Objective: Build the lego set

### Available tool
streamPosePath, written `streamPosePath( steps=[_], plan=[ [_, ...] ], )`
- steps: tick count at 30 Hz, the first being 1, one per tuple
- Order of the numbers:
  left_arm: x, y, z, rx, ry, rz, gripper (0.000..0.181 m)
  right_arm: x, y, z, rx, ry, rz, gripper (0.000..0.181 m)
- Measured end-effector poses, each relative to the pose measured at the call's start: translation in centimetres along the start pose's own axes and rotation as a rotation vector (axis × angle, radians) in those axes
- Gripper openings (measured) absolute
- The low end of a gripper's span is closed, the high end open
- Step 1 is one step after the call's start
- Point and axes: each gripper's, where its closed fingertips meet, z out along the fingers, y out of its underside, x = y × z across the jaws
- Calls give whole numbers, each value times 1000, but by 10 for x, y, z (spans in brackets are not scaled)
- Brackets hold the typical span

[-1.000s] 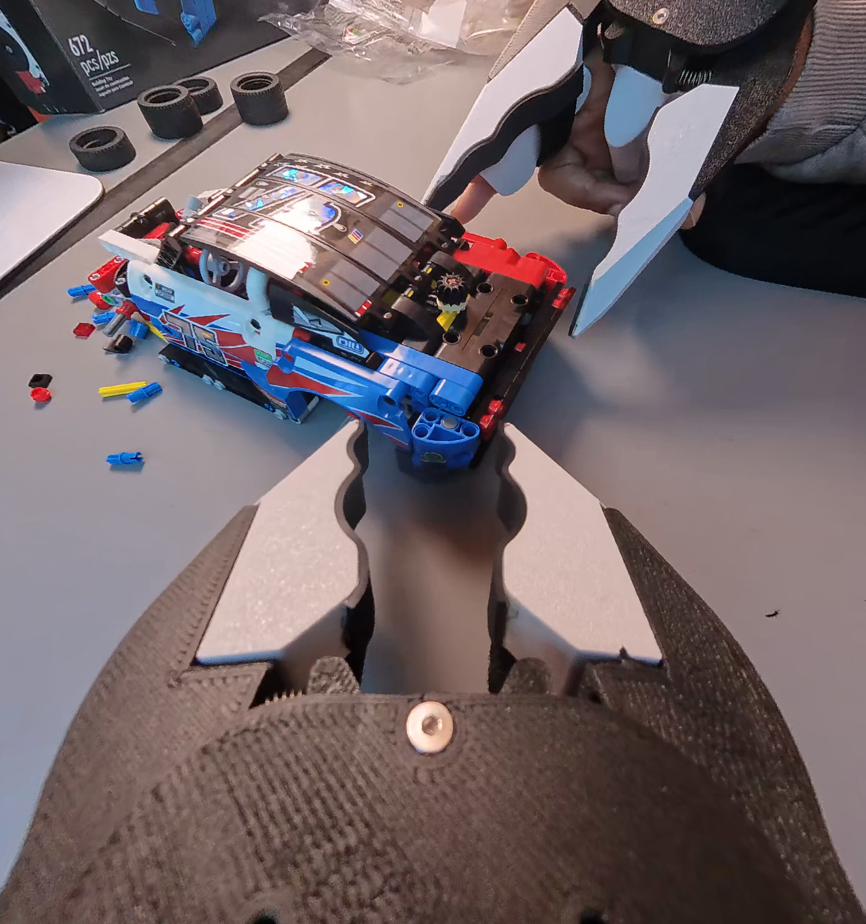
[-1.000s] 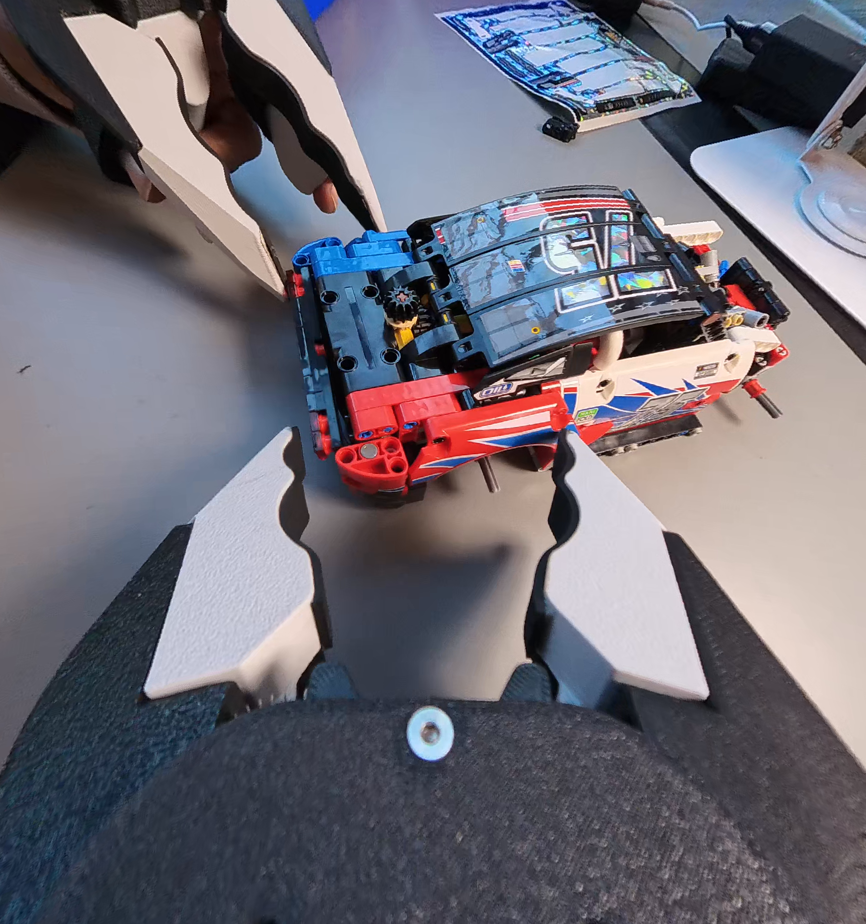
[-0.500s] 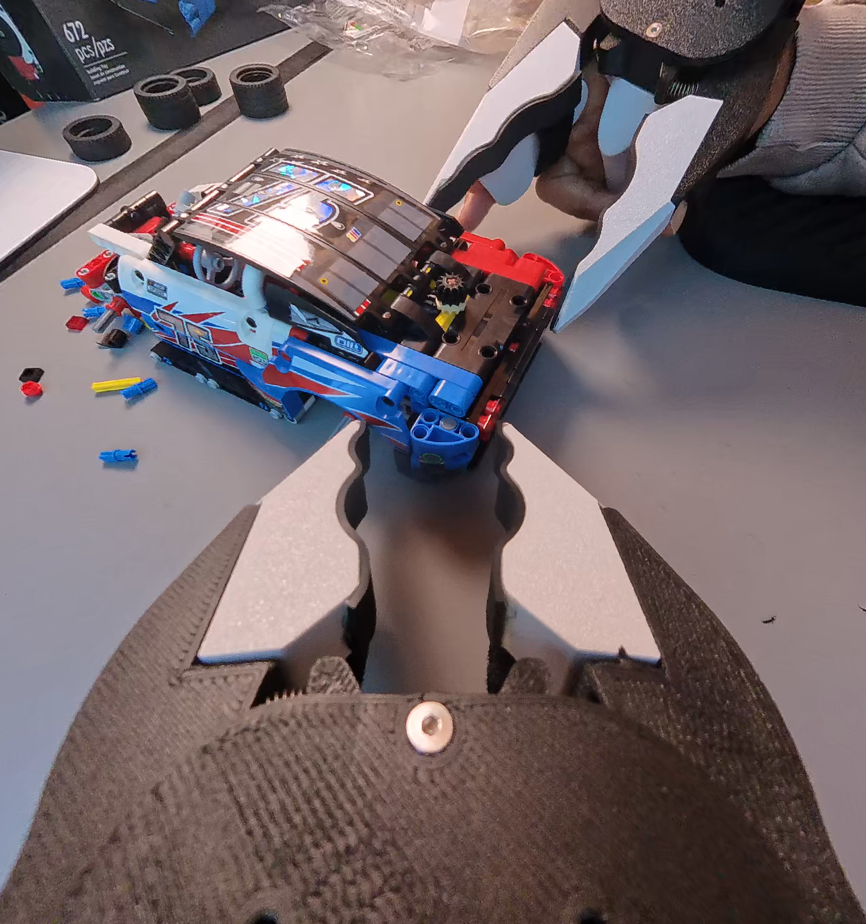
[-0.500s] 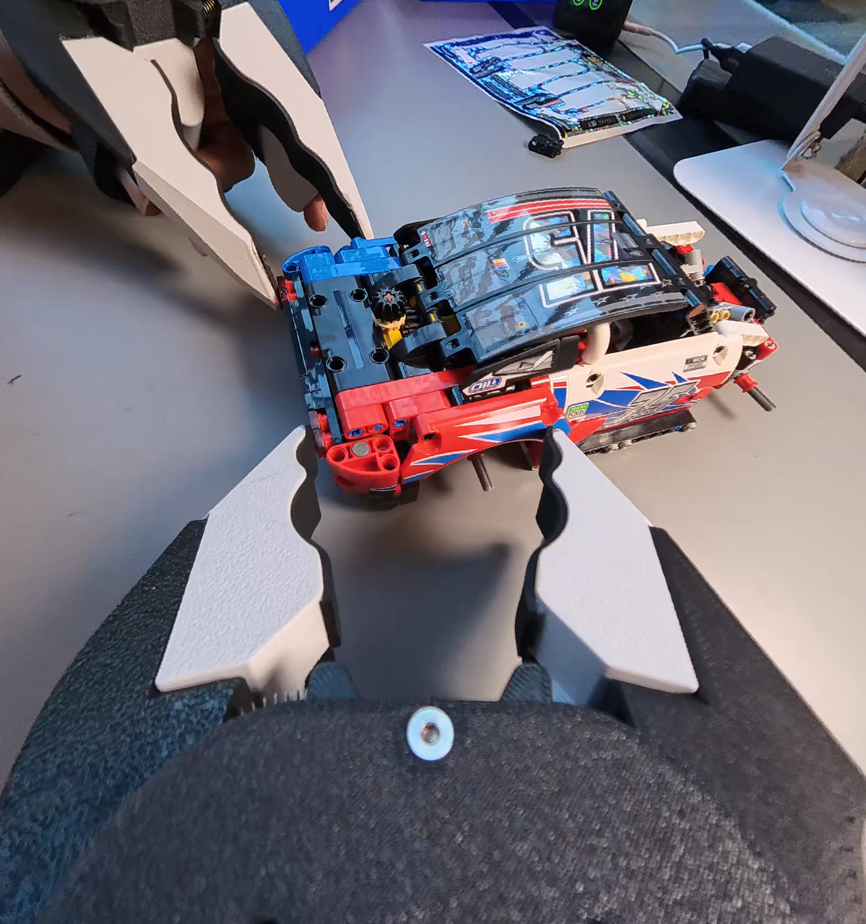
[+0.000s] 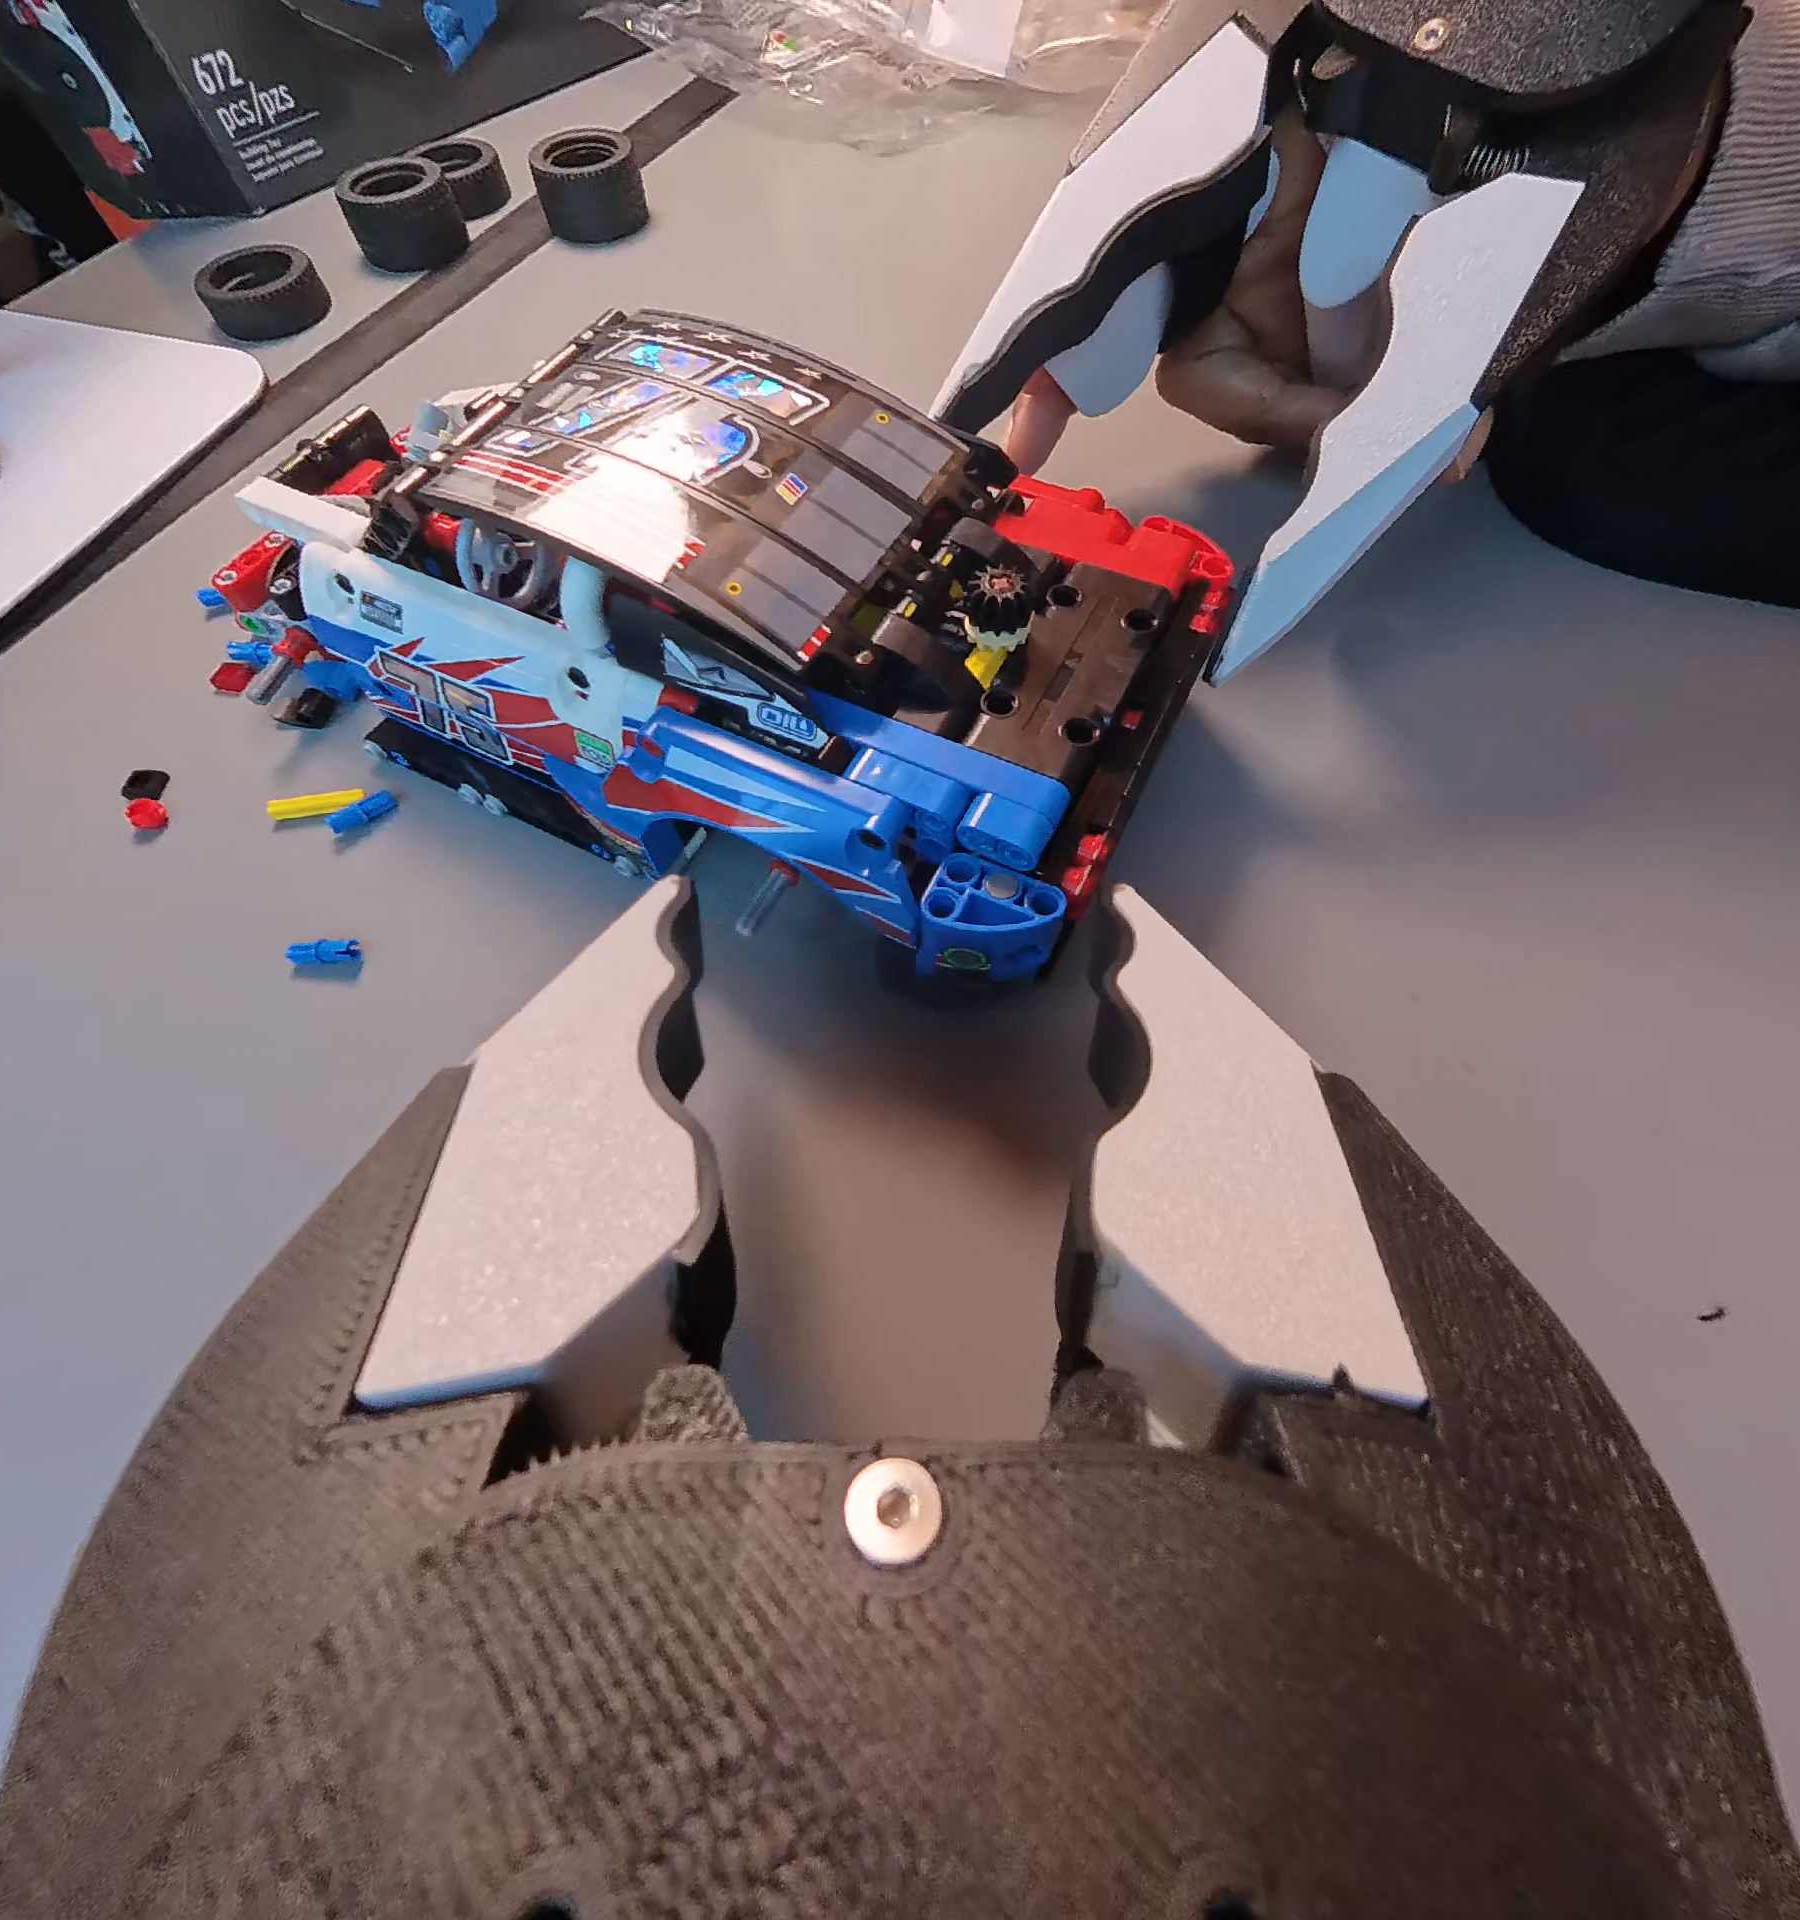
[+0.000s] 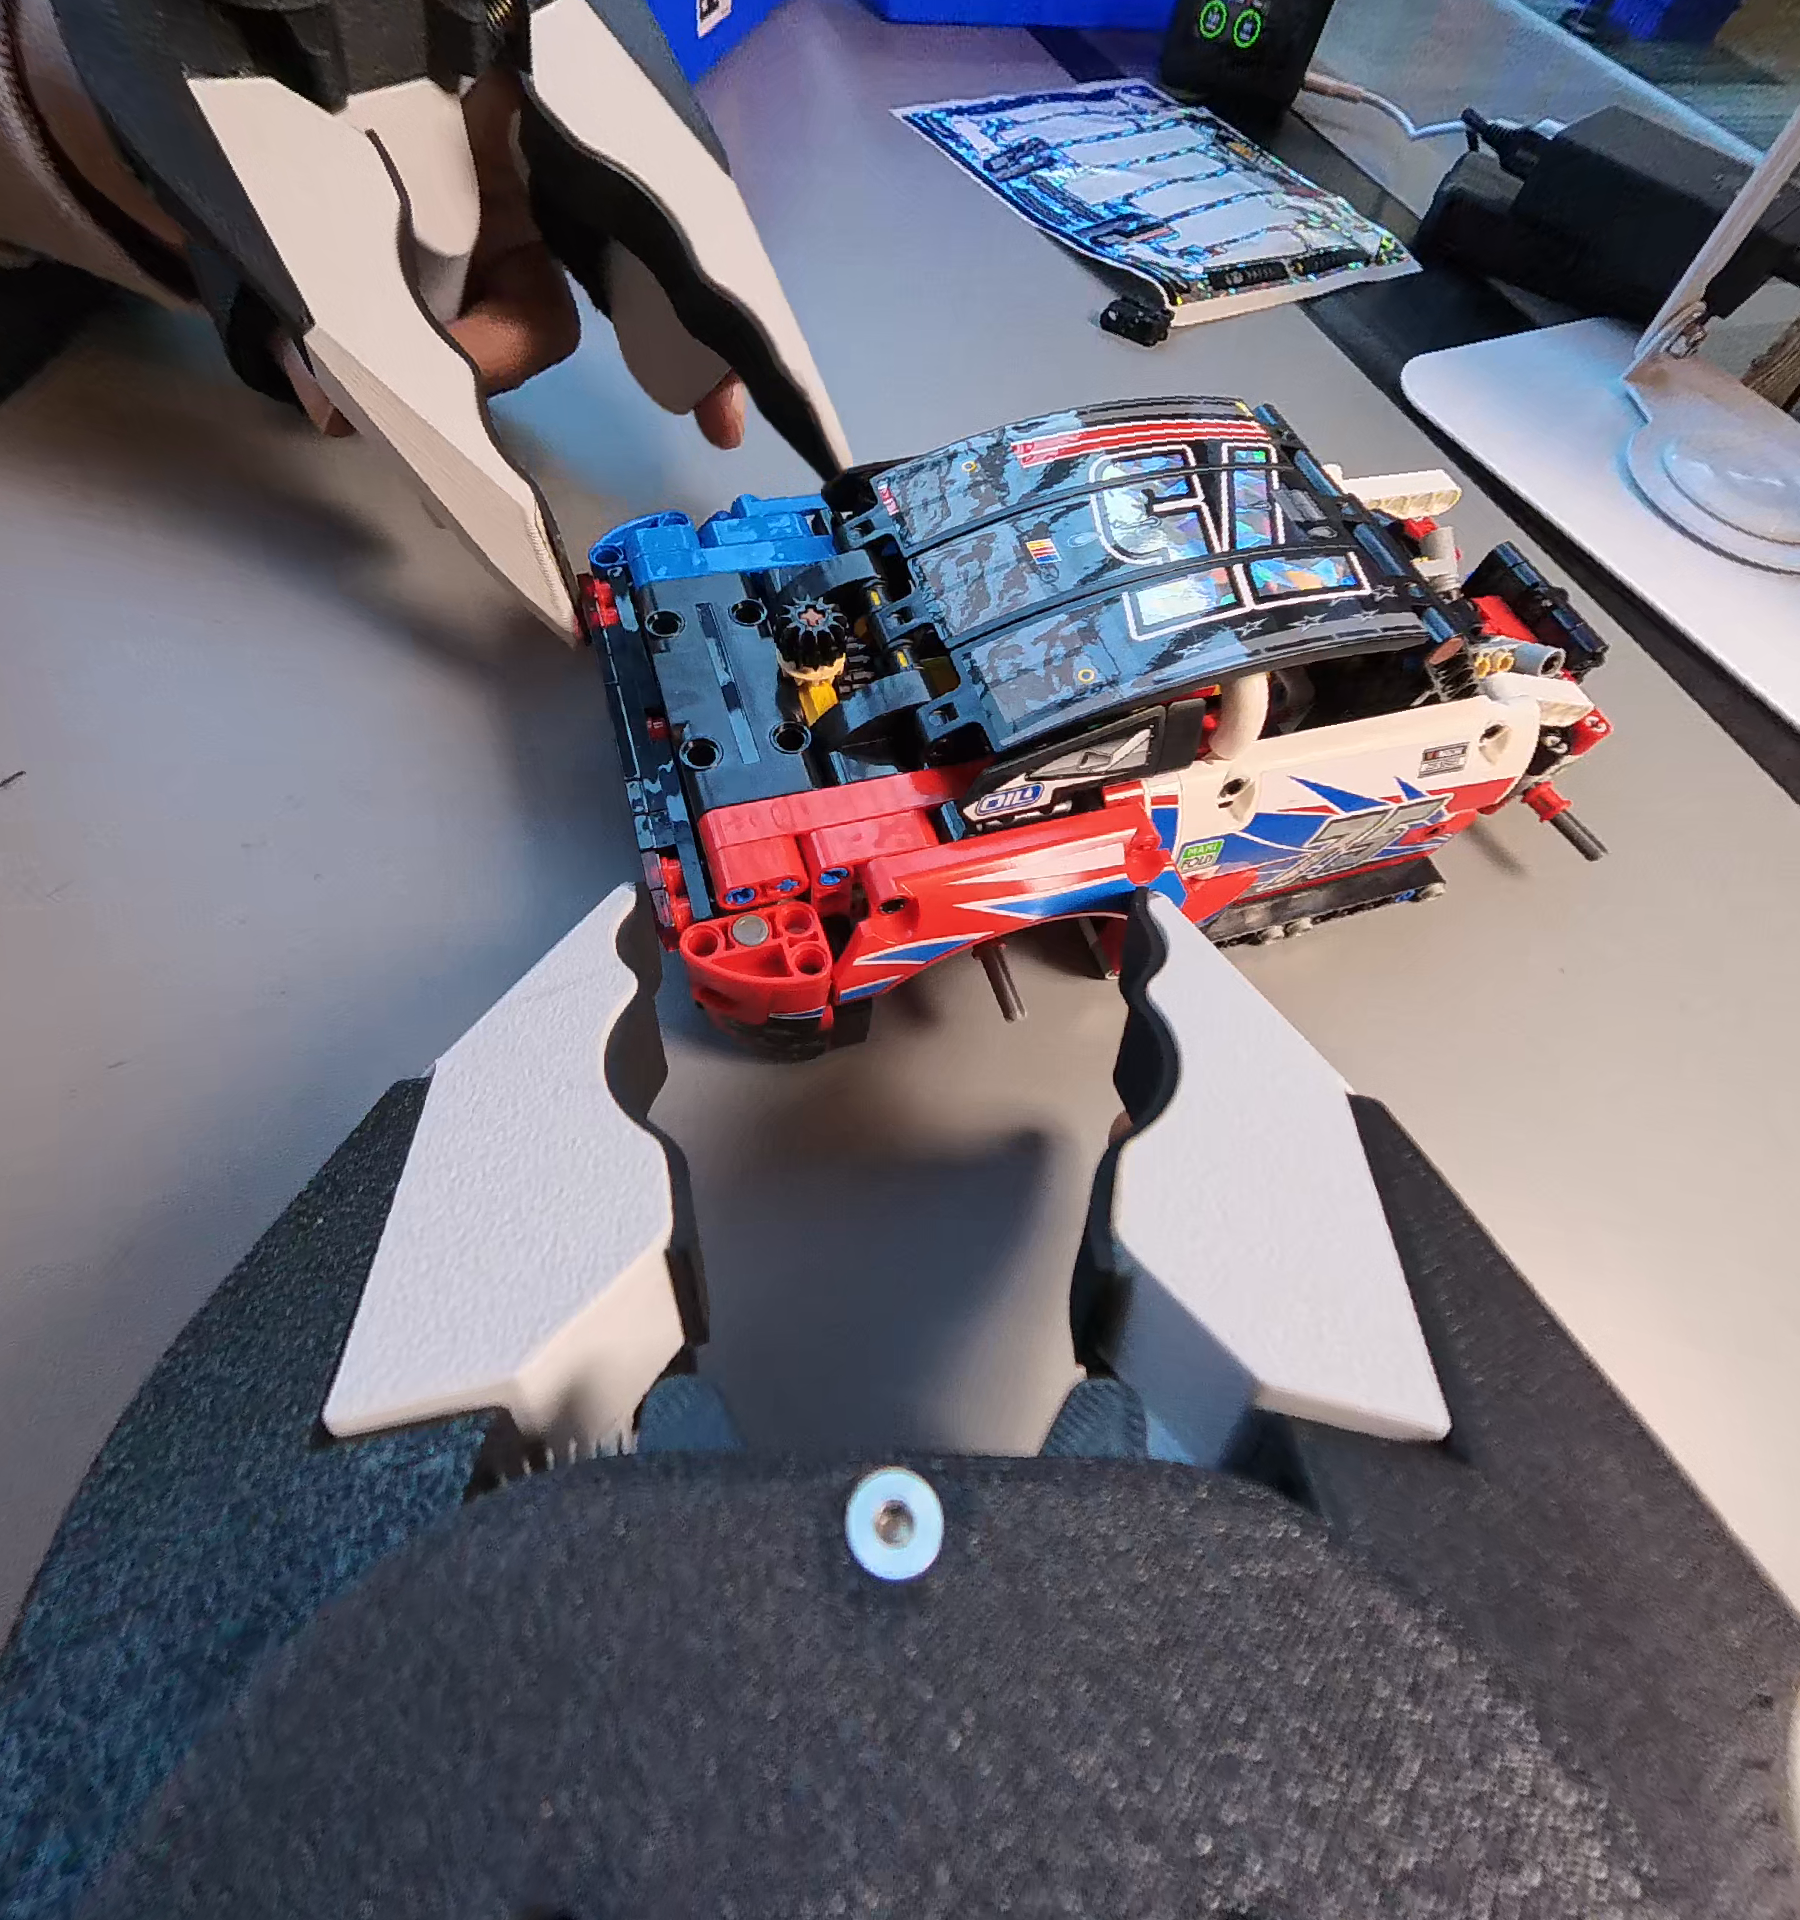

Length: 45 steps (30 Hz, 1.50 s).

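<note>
Car: the lego car (image 5: 709, 644) sits on the grey table (image 5: 1447, 935), between the two grippers. It has no wheels on yet.
Left gripper: the left gripper (image 5: 891, 914) is at the blue side of the car. Its fingers are wide apart and hold nothing. The blue back corner (image 5: 989, 914) sits in the gap between the tips.
Right gripper: the right gripper (image 6: 885, 925) is at the red side. It is wide open too, with nothing in it. The red back corner (image 6: 761, 935) is between its tips.
Far view: in the left wrist view, one finger tip of the right gripper (image 5: 1093, 540) is right at the car's back edge. I cannot tell if it touches.
Tires: four black tires (image 5: 397, 218) wait far off, near the box (image 5: 200, 94).
Small bits: loose pins (image 5: 330, 810) lie on the table by the front of the car.
Step, my guess: get hold of the car by its back corners so it can be lifted or turned.
How to do it well: close both grippers slowly and at the same time. Grip the thick red and blue corner blocks, not the shiny roof (image 6: 1135, 561), which looks like it could pop off. Mind the thin axle (image 6: 1005, 982) sticking out low on the red side. Keep the car flat when lifting.
</note>
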Motion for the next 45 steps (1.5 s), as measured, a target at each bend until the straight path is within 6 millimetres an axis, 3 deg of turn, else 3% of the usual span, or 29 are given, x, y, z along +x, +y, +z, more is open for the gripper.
streamPosePath(
  steps=[4, 6, 11, 12, 45],
  plan=[
    [-4, 5, 8, -54, 71, -21, 101, -1, 0, 1, -2, -8, -11, 87],
    [-5, 4, 12, -62, 106, -9, 104, -2, -1, 1, -3, -12, -13, 87],
    [-5, 3, 15, -63, 154, 17, 94, 0, -1, 1, 3, -5, 1, 87],
    [0, 2, 14, -53, 181, 25, 78, 0, -1, 1, 6, -3, 4, 86],
    [1, 3, 15, -69, 194, -39, 54, 6, -2, 3, 2, 54, 27, 82]
  ],
)
